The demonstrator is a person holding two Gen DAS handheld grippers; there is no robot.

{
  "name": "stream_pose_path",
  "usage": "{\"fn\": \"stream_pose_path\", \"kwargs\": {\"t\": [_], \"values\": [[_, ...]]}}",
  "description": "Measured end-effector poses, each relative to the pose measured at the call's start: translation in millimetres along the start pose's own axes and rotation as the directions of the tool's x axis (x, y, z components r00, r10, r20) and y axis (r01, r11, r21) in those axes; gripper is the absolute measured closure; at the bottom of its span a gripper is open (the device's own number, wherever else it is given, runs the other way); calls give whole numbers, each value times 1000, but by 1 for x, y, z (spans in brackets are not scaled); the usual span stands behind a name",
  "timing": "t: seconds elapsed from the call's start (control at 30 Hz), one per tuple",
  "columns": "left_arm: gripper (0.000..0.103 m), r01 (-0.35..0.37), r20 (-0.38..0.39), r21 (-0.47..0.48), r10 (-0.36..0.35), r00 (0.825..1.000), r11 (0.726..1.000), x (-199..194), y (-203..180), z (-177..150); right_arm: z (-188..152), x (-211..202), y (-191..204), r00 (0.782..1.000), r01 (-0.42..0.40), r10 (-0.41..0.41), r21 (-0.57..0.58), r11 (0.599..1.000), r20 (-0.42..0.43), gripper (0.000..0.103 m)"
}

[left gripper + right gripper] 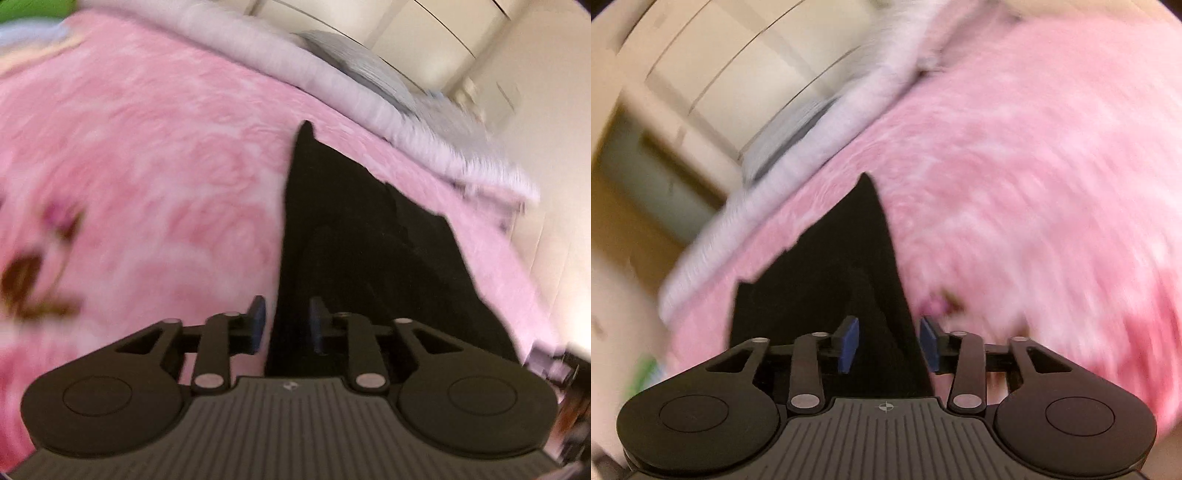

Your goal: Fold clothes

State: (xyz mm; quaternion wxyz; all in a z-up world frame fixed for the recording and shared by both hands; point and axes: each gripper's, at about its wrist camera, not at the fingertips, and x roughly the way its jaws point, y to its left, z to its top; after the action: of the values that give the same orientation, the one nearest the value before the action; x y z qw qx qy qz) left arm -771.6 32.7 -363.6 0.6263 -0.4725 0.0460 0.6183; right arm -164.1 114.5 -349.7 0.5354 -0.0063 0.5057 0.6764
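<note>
A black garment (362, 236) lies on a pink fleece blanket (147, 166). In the left wrist view it runs from a pointed far corner down under my left gripper (286, 325), whose blue-padded fingers stand apart over its left edge, holding nothing. In the right wrist view the same black garment (831, 280) reaches under my right gripper (889, 343), whose fingers also stand apart over the garment's right edge. Both views are blurred by motion. The pink blanket (1034, 184) fills the right side there.
A pale lilac-white blanket (332, 81) borders the pink one at the bed's far side, with a grey pillow (354, 62) on it. Cream cabinets (720, 74) and wall stand beyond. A dark printed pattern (33, 280) marks the blanket at left.
</note>
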Motion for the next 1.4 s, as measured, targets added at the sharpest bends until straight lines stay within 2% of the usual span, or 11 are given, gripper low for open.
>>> {"fn": "stream_pose_path", "kwargs": {"t": [0.17,0.53,0.63,0.73,0.83,0.9,0.97,1.07,1.13,1.33,1.4], "values": [[73,102,-25,-269,-113,993,958,-24,20,-34,-42,-33,-33,992,-94,116,317,944,-49,41],[69,152,51,-576,-151,987,803,18,36,-48,-55,2,-33,990,-108,137,476,873,-28,39],[76,128,33,-514,-129,991,848,26,31,-48,-55,18,-37,993,-81,111,523,849,-26,39],[92,106,27,-392,-104,994,914,24,21,-40,-48,23,-31,998,-44,61,447,894,-24,95],[95,94,50,-243,-84,995,965,12,7,-32,-34,6,-5,1000,-12,10,243,970,8,96],[95,80,62,-147,-72,995,986,3,0,-32,-27,-12,20,999,3,-6,60,998,46,97],[94,65,60,-88,-60,996,994,0,-1,-35,-30,-11,18,999,44,-45,27,999,20,97],[88,20,-16,-107,-22,1000,994,18,10,-51,-45,18,-22,990,126,-116,131,983,-82,95],[85,34,-5,-136,-35,999,990,17,14,-55,-56,15,-43,997,56,-43,255,965,-58,92],[71,95,4,-290,-98,995,952,19,24,-49,-63,-5,-48,999,-26,32,344,939,-11,51],[74,99,16,-315,-99,995,944,25,25,-49,-64,3,-45,999,-34,36,344,938,1,51]]}}
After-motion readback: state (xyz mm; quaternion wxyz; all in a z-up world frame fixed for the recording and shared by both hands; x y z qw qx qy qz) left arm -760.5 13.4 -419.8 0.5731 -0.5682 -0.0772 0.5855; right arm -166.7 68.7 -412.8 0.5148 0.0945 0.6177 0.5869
